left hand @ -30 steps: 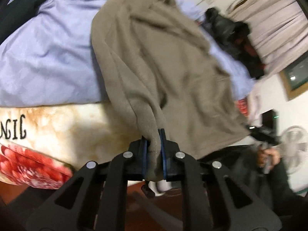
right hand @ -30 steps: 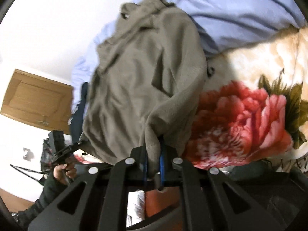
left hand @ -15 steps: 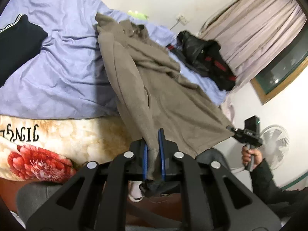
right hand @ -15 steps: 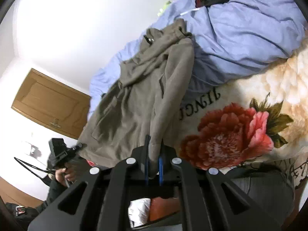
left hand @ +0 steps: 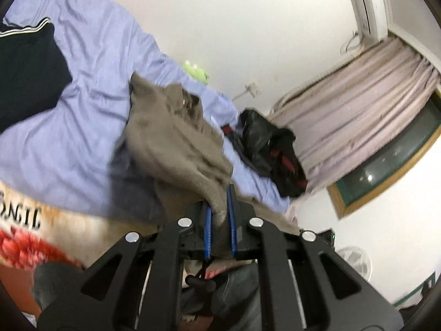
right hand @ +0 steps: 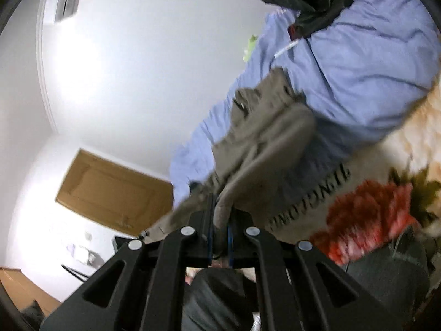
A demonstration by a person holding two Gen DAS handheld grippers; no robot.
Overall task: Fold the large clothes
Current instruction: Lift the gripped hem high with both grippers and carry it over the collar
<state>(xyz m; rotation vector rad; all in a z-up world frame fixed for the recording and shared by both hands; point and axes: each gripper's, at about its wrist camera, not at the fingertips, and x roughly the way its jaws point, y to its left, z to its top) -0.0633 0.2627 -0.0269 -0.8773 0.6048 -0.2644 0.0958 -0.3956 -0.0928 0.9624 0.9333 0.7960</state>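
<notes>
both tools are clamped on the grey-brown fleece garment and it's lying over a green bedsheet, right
Not quite: the sheet is lavender-blue, not green. In the left wrist view the left tool is clamped on the grey-brown fleece garment, which lies over the lavender-blue bedsheet. The right tool grips it too.

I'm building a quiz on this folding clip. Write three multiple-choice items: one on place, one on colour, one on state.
1. Where does the black jacket lie?
A. on the bed near the curtain
B. on the floor
C. on the door

2. What colour is the garment being folded?
A. red
B. grey-brown
C. white

3. What is the state of the left gripper?
A. open, holding nothing
B. shut on the garment
C. out of view

Key: 1 A, it lies on the blue sheet below the curtain; 2 B, the cloth is plainly grey-brown; 3 B, cloth is pinched between the gripper's fingers.
</notes>
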